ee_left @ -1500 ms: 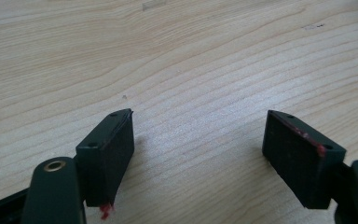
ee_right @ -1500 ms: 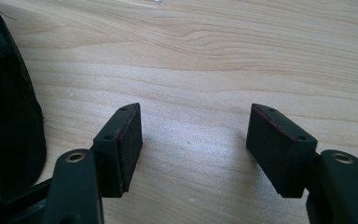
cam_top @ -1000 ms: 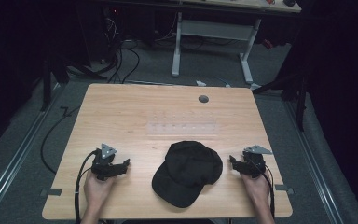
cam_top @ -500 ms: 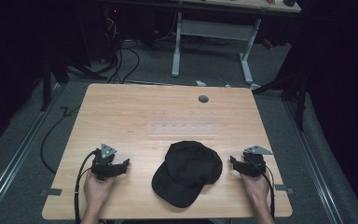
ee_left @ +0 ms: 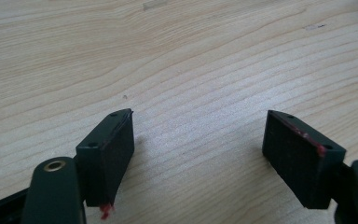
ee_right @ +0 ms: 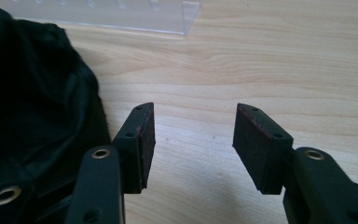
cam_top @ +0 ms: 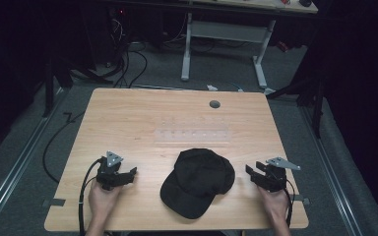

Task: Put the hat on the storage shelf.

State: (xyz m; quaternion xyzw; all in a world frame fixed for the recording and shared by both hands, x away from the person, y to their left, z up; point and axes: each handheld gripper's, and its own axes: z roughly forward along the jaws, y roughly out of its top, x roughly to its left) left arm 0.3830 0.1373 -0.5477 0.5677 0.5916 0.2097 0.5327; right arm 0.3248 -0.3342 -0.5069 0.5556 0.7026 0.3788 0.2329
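A black cap (cam_top: pixel 198 182) lies on the table (cam_top: pixel 138 118) just left of your right tool (cam_top: pixel 256 176), whose empty jaws have just been closing; your left tool (cam_top: pixel 128 173) gapes wide.

cap (cam_top: pixel 198 181): plain black, no logo or lettering legible
clear plastic rack (cam_top: pixel 193 134): no print or numbers to be read
table (cam_top: pixel 128 113): bare wood grain, no label or sign
gripper pads (ee_right: pixel 145 140): black with red smears at the edges (marks, not characters)
background desk and floor: too dark and small to read anything
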